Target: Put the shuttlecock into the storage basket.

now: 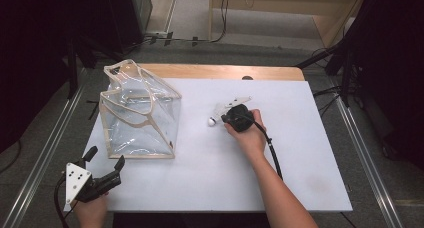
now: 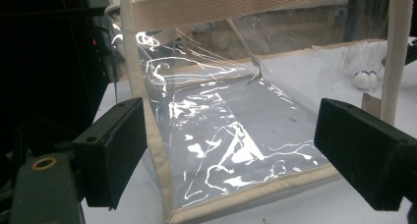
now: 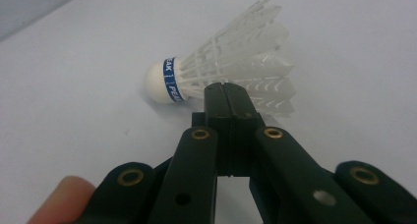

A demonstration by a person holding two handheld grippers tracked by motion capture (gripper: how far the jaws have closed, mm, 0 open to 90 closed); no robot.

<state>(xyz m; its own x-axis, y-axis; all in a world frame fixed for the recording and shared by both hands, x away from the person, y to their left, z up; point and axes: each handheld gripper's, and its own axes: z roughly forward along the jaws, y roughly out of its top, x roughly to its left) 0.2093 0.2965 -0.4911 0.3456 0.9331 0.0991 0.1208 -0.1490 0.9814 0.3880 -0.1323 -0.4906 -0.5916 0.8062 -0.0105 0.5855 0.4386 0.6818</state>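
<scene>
A white feather shuttlecock (image 1: 216, 115) with a blue band near its cork lies at the middle of the white table top (image 1: 300, 153). My right gripper (image 1: 226, 117) is shut, its jaws pressed together on the edge of the shuttlecock's (image 3: 216, 71) feather skirt, as the right gripper view (image 3: 223, 89) shows. A clear plastic bag (image 1: 137, 113) with beige webbing trim and handles stands at the table's left. My left gripper (image 1: 106, 157) stands open at the front left corner, just short of the bag (image 2: 221, 116); its jaws (image 2: 231, 150) frame the bag's lower edge with nothing between them. The shuttlecock (image 2: 364, 69) shows through the plastic.
The table's wooden far edge (image 1: 220, 70) borders grey floor with cables (image 1: 200, 38). Metal rails (image 1: 365, 153) run along both sides. Dark equipment (image 1: 390, 63) stands to the right and left. A cable (image 1: 272, 153) trails from my right gripper along the forearm.
</scene>
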